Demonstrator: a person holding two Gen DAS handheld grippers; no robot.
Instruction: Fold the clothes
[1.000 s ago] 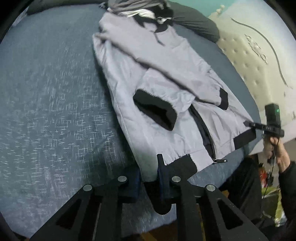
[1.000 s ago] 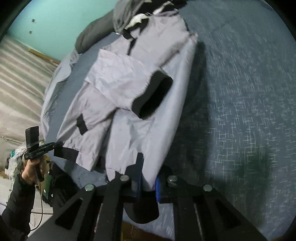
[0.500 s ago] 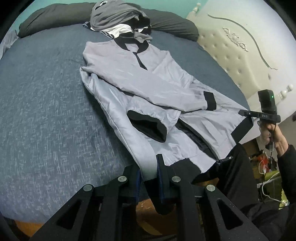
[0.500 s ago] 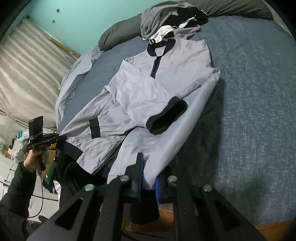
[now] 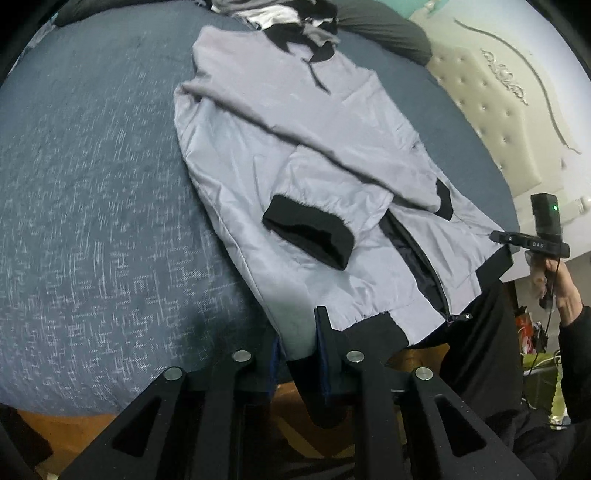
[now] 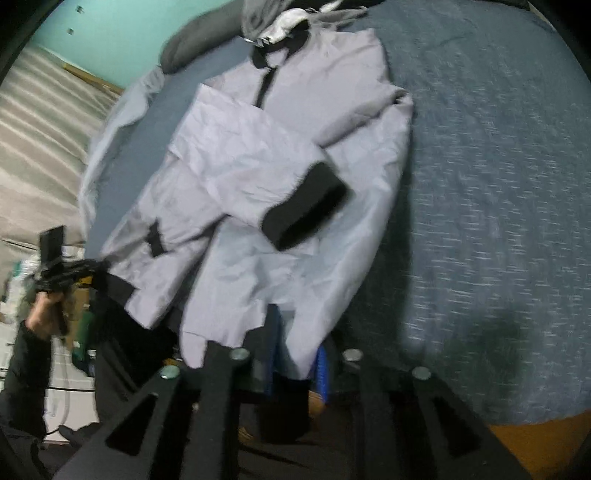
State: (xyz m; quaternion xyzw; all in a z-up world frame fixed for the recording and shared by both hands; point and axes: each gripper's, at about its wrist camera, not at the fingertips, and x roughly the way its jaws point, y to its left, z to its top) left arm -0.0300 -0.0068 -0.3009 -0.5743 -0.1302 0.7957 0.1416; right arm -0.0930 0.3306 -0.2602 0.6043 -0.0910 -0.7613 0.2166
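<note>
A light grey jacket (image 5: 295, 147) with black cuffs, collar and hem lies face up on the dark blue bed (image 5: 92, 221), both sleeves folded across its front. My left gripper (image 5: 297, 343) is shut on one bottom corner of the jacket, at the bed's near edge. In the right wrist view the jacket (image 6: 277, 166) runs away from my right gripper (image 6: 295, 362), which is shut on the other bottom corner. Each view also shows the other gripper at the hem: the right gripper (image 5: 498, 236) and the left gripper (image 6: 96, 267), each held by a hand.
A pile of grey, white and black clothes (image 5: 280, 11) sits at the jacket's collar end beside a dark pillow (image 5: 384, 33). A cream padded headboard (image 5: 498, 110) stands on one side, a grey curtain (image 6: 37, 129) and turquoise wall (image 6: 129, 33) on the other. The wooden bed frame (image 5: 55, 421) shows below.
Both grippers drew back from the bed with the hem, then came forward again. The jacket stays gripped at both corners with its sleeves still folded across it.
</note>
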